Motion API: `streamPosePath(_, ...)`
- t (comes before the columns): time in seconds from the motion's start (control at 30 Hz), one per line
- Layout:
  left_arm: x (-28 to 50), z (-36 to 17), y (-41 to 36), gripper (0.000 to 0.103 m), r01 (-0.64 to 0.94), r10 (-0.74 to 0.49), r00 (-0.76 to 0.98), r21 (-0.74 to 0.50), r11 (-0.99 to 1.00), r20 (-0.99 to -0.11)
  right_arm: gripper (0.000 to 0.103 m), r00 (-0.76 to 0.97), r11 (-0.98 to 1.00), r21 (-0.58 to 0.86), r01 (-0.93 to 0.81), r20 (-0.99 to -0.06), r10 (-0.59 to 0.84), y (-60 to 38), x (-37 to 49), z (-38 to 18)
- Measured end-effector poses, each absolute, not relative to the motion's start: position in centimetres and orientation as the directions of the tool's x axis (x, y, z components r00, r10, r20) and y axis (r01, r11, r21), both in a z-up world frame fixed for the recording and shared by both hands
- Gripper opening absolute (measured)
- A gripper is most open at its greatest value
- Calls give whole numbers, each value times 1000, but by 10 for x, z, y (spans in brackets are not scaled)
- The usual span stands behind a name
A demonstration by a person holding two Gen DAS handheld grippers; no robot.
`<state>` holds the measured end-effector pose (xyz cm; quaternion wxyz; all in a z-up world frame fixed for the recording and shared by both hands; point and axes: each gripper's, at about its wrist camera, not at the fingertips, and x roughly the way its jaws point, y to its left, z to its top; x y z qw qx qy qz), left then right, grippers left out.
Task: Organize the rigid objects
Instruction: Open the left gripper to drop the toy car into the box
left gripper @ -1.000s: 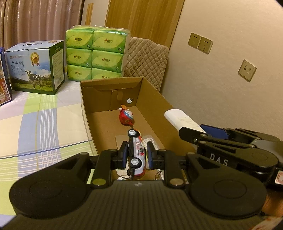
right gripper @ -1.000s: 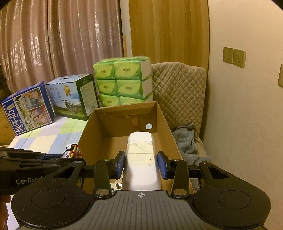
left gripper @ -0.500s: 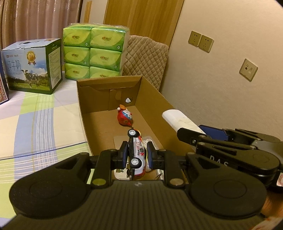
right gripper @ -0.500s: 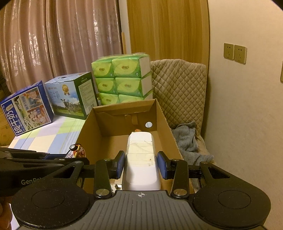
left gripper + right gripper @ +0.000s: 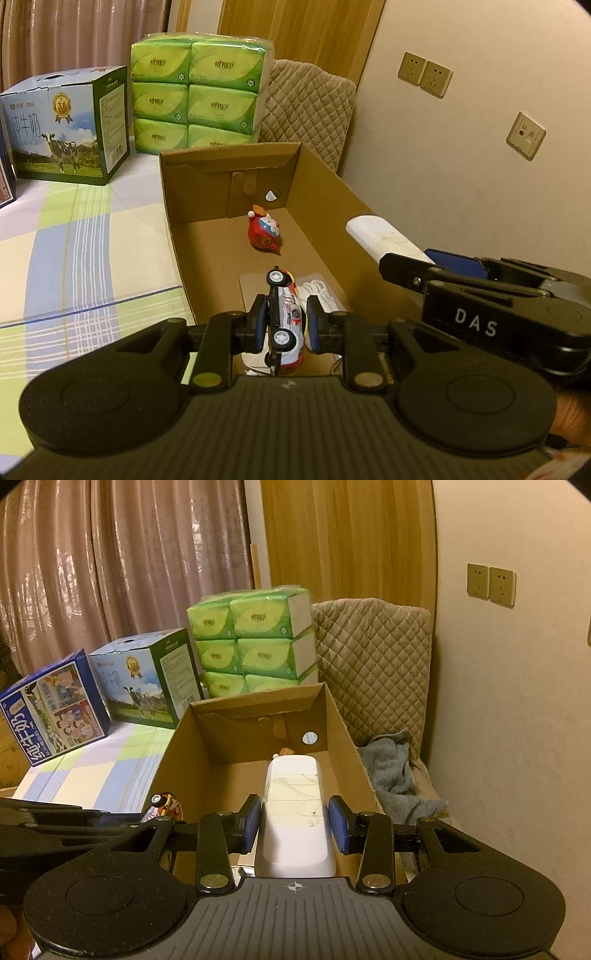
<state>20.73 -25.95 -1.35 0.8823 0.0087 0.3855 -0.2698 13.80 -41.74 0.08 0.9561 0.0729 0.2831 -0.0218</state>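
My left gripper [image 5: 283, 325] is shut on a white and red toy car [image 5: 284, 317], held on its side over the near end of an open cardboard box [image 5: 229, 158]. A red round toy figure [image 5: 264, 236] lies further in on the box floor, with some white items [image 5: 317, 291] near the car. My right gripper [image 5: 294, 821] is shut on a white oblong plastic case [image 5: 295, 812], held over the same box [image 5: 258, 701]; that case [image 5: 384, 238] and gripper show at the right in the left wrist view. The car's nose [image 5: 168, 805] peeks in at the left of the right wrist view.
The box sits on a checked cloth [image 5: 74, 240]. Behind it stand green tissue packs [image 5: 195, 96], a milk carton box [image 5: 62, 125] and a blue carton [image 5: 51, 709]. A quilted chair [image 5: 373, 664] with a grey towel [image 5: 395, 779] stands by the wall on the right.
The left wrist view has shifted slightly, so the box and background sit a little differently in frame. Both grips are unchanged.
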Motion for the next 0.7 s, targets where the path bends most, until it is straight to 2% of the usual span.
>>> streamPosePath(0.7,211,-18,-263,18,484,-463,549,-187,855,-696,37,831,985,146,90,-557,7,-420,140,-5)
